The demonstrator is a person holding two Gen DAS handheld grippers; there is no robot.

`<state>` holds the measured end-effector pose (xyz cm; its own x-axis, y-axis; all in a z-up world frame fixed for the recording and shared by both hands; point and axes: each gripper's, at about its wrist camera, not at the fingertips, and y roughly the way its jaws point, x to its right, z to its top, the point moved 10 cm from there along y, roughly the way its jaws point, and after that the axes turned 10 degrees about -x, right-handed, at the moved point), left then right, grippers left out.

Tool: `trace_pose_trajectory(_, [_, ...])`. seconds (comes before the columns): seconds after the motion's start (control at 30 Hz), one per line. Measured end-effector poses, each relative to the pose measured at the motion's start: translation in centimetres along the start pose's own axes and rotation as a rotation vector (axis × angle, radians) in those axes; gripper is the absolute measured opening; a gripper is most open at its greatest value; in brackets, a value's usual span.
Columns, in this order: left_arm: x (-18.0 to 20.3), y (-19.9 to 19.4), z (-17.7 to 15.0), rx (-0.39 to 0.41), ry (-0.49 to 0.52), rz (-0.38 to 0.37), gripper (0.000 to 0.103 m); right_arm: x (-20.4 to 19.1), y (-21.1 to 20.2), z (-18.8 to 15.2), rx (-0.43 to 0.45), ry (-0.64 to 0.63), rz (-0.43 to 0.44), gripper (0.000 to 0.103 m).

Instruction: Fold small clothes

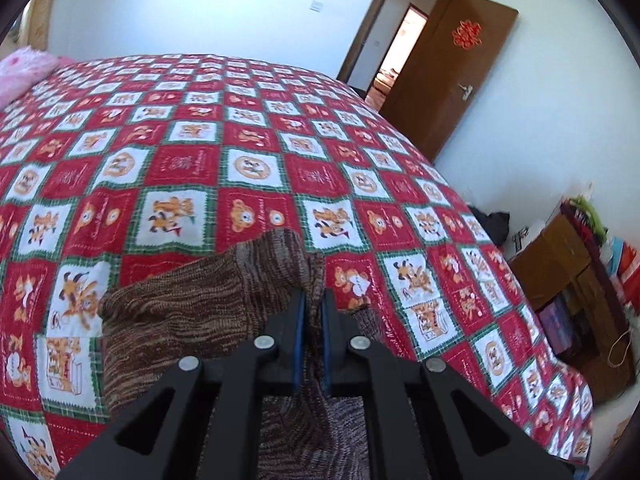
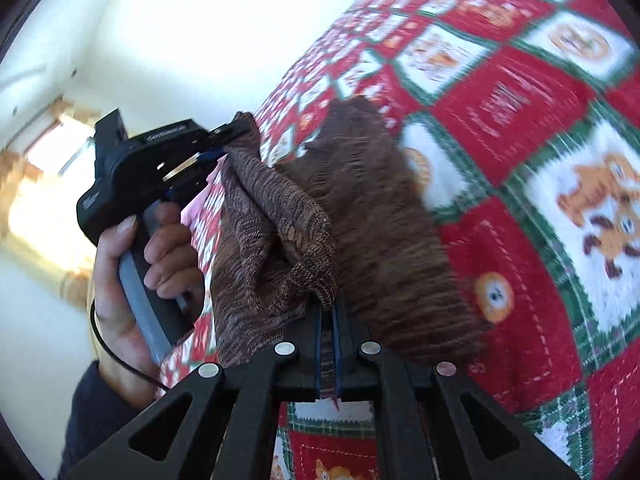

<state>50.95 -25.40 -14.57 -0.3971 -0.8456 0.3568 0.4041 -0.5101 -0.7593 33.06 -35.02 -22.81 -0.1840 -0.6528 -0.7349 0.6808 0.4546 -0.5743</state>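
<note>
A small brown knitted garment lies partly on the red, white and green checked bedspread. My left gripper is shut on one edge of the garment and holds it lifted. My right gripper is shut on another edge of the same garment, which hangs and bunches between the two grippers. In the right wrist view the left gripper shows at the left, held by a hand, with cloth pinched at its tips. The bedspread fills the right side.
A pink pillow lies at the bed's far left. An open brown door stands beyond the bed's far corner. A wooden shelf with clutter stands by the bed's right edge. A bright window is at the left.
</note>
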Motion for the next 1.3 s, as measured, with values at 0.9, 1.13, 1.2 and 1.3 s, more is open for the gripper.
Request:
trace_pose_trajectory(0.9, [7.0,4.8,-3.0,-0.107,0.18,0.046,0.018,2.0,-3.4,-0.9,0.083,0.064,-0.029,0.004])
trace_pose_trajectory(1.13, [4.2,-2.2,-5.6,0.039,0.288,0.204,0.061,2.4,-3.8,-0.1,0.122,0.077,-0.036,0.005])
trace_pose_trajectory(1.2, [2.3,-3.3,-6.9,0.058,0.308,0.284,0.064,3.0,-4.7,0.5,0.168,0.088,-0.066,0.01])
trace_pose_trajectory(1.3, [-1.2,-4.8,-9.6,0.089,0.311,0.38,0.073,2.8,-7.0,1.8,0.267,0.058,-0.106,0.047])
